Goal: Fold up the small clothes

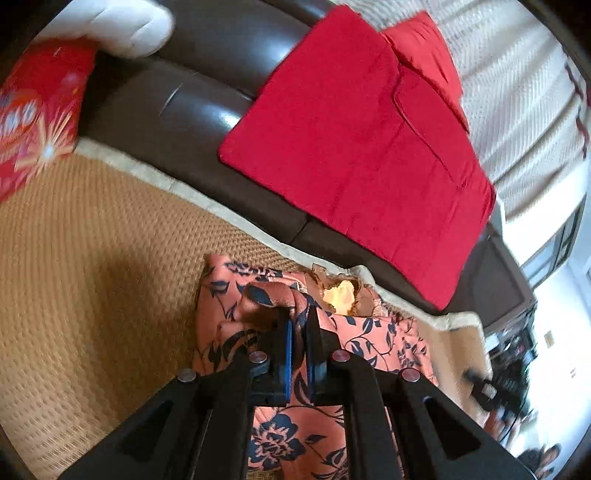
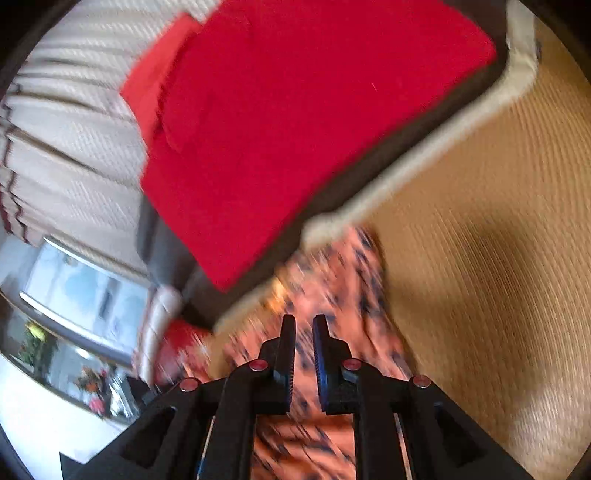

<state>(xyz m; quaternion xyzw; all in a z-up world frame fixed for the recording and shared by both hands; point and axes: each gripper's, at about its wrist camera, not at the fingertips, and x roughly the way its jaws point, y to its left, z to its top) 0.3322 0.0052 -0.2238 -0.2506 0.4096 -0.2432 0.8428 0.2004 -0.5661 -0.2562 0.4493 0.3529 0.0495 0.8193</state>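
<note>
Left tool (image 1: 300,325) is pinching the floral garment (image 1: 291,435) to lift an edge for folding; right tool (image 2: 303,328) is hovering over it, jaws slightly parted and seemingly holding nothing, though blurred.

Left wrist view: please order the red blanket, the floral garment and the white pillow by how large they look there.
1. red blanket, clearly largest.
2. floral garment, though it lies nearest the camera and the left hand-held gripper hides part of it.
3. white pillow, cut off by the edge, so its real size is unsure.
</note>
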